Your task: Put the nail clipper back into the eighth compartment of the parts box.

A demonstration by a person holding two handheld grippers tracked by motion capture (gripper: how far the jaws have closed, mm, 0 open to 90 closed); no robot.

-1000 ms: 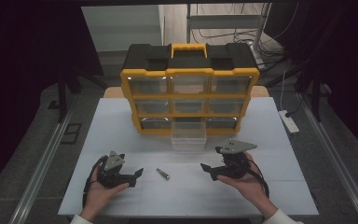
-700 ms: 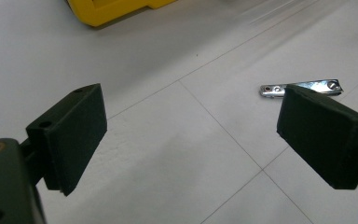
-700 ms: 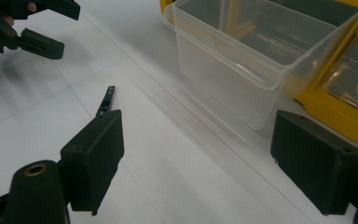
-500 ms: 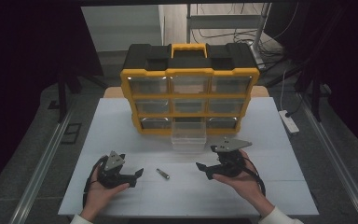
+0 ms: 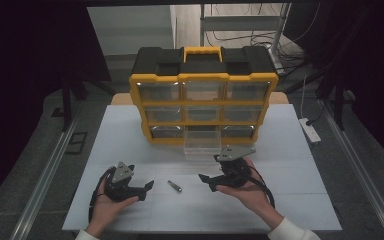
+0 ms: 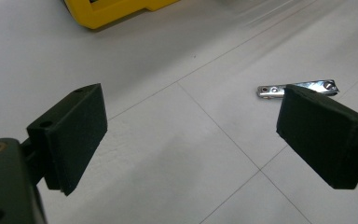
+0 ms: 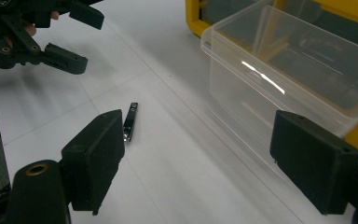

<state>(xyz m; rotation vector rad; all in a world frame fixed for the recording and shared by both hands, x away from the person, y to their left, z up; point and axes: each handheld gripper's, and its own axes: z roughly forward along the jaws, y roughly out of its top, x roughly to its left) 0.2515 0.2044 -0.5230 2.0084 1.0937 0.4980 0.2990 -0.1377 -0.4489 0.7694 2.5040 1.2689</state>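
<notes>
The nail clipper (image 5: 174, 186) lay flat on the white table (image 5: 290, 210), untouched, between the two grippers. The right gripper (image 5: 206, 179) sat near it at three o'clock, jaws wide apart and holding nothing. The left gripper (image 5: 149, 185) rested just beside it at nine o'clock, jaws likewise spread and empty. At twelve o'clock from the clipper, a clear drawer (image 5: 200, 143) stood pulled out of the yellow organizer (image 5: 203, 79).
</notes>
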